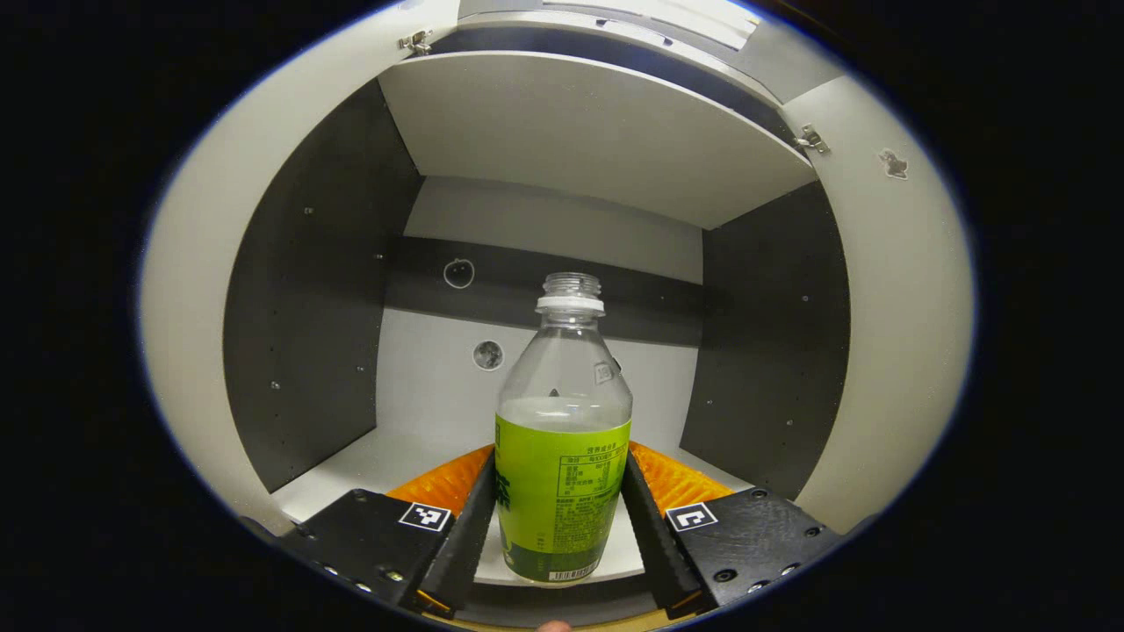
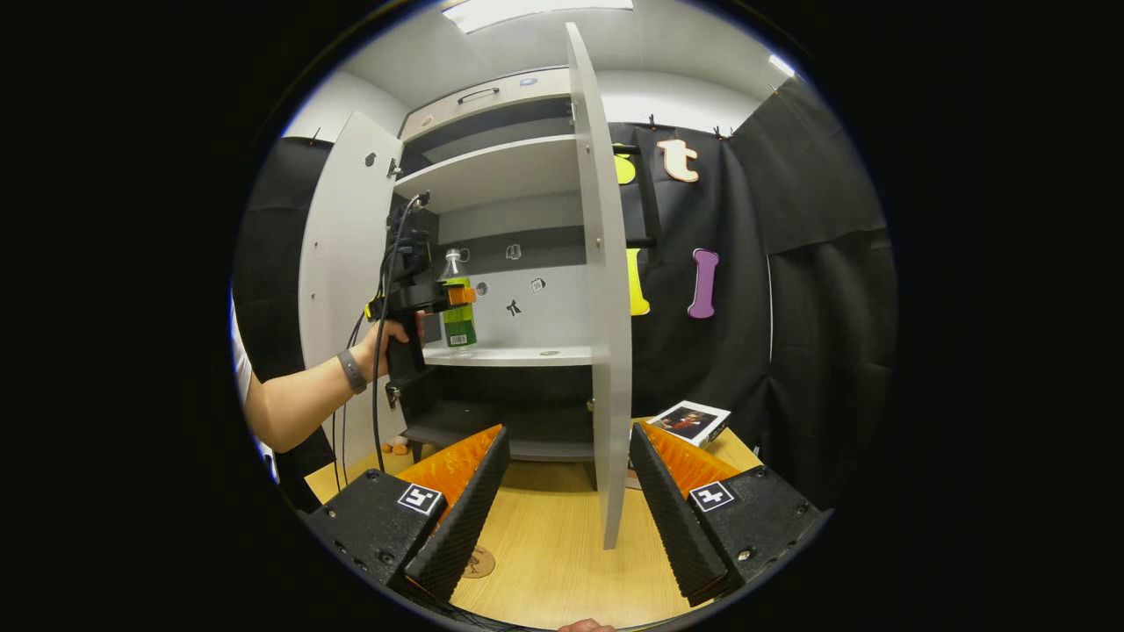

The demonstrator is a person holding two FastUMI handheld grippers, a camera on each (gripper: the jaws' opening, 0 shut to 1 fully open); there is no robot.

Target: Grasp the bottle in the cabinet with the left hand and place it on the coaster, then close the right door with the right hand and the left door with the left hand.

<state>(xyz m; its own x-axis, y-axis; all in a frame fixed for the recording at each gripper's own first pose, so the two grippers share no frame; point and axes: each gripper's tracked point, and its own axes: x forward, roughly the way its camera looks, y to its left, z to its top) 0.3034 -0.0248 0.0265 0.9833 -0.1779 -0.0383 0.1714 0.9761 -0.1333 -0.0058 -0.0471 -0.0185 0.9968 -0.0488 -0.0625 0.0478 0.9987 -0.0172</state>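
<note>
Bottle [image 1: 563,439] stands upright on the cabinet shelf [image 1: 413,452], long axis vertical, dead centre btwn the left gripper [image 1: 562,500] fingers. Jaws look snug on both sides of the label, so pinching it, I'd say. Forearm level, reaching in from left of the bottle. Right gripper [image 2: 566,491] low over the table [image 2: 562,562], jaws spread, facing the right door [image 2: 606,351] edge. Coaster [image 2: 479,562] just by its left finger.

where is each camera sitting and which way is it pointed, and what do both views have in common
Left gripper view: rides the left gripper, facing into the open grey cabinet; its black fingers flank the clear green-labelled plastic bottle.
Right gripper view: rides the right gripper, low over the light wooden table, facing the cabinet; its open fingers frame the right door's edge.
Shared: the bottle, cabinet and left gripper, held by a hand.
</note>
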